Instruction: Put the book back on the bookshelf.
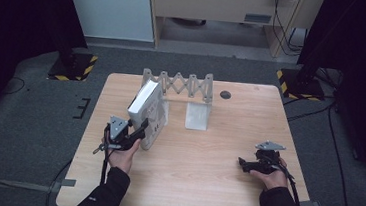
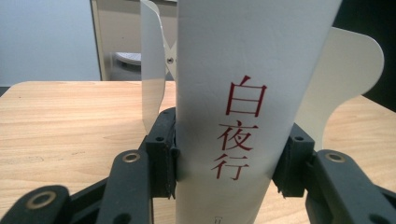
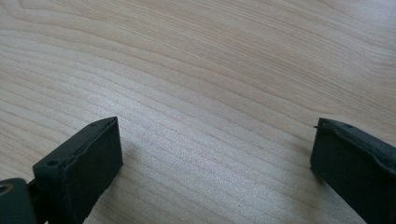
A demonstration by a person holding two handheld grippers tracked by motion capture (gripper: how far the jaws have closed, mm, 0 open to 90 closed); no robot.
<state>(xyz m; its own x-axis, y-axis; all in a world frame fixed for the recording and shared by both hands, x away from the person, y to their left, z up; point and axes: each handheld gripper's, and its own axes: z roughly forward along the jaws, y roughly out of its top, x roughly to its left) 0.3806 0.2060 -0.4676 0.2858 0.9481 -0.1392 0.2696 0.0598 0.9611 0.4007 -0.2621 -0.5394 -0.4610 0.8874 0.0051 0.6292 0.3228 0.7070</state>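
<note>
Left gripper (image 1: pixel 141 132) clamps a white book (image 1: pixel 146 111) by its spine, next to the bookend rack (image 1: pixel 180 86).

The book is thick and white, with three red characters printed down the spine and small dark print on the cover. It is tilted, top edge leaning away from the rack, lower part against the rack's left plate, and sits at the rack's left end toward the person. The left gripper's fingers (image 2: pixel 161 156) press on both sides of the spine. The rack is pale grey, with a scissor-lattice back and upright plates. The right gripper (image 1: pixel 245 163) rests on the table (image 1: pixel 206 155), well apart from the rack toward the near right corner, fingers (image 3: pixel 79 172) wide and empty.
</note>
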